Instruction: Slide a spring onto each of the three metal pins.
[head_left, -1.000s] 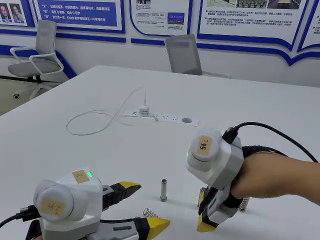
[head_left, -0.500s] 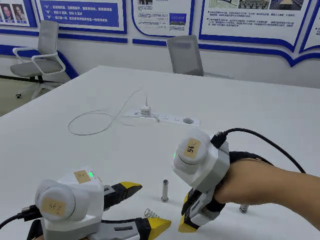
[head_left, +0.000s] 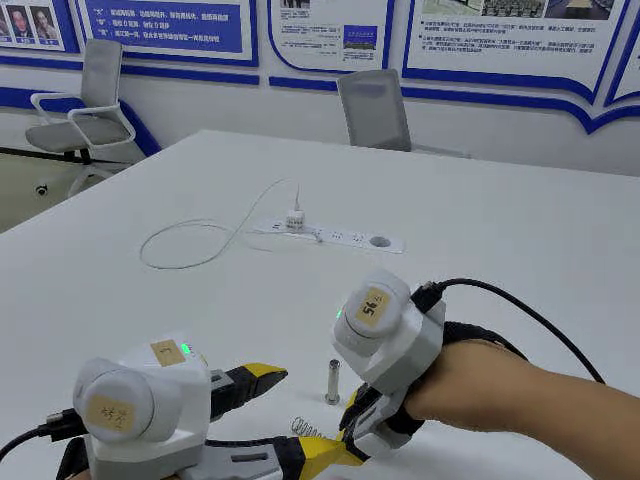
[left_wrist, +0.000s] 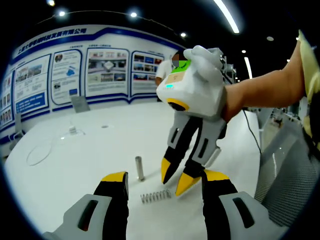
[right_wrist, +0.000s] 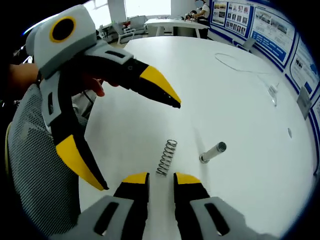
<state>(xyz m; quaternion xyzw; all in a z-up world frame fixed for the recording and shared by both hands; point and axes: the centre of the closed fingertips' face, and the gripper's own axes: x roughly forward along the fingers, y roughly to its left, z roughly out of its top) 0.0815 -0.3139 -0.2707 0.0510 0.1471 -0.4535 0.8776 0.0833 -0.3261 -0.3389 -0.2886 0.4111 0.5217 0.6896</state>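
So, barely started from where I'm standing: the spring (right_wrist: 167, 157) is lying flat on its side on the white desk (head_left: 450, 200), not threaded onto anything. The metal pin (right_wrist: 213, 152) near it stands upright and bare, with no coil round it. That's the one pin and the one spring I can make out, so I can't say how the other two pins are doing. The right tongs (right_wrist: 161, 178) hover just short of one end of the spring, pointed at it, jaws a little way open with nothing between them. The left tongs (right_wrist: 139, 145) are spread wide close to the spring, also empty, sort of framing it. My guess is the step in hand is grabbing that spring. That would leave lifting it, lining it up over the pin's top and sliding it down, then presumably the same for the rest. Farther back on the desk there's a power strip (head_left: 340, 238) with a white cable (head_left: 190, 240), well apart from the action.
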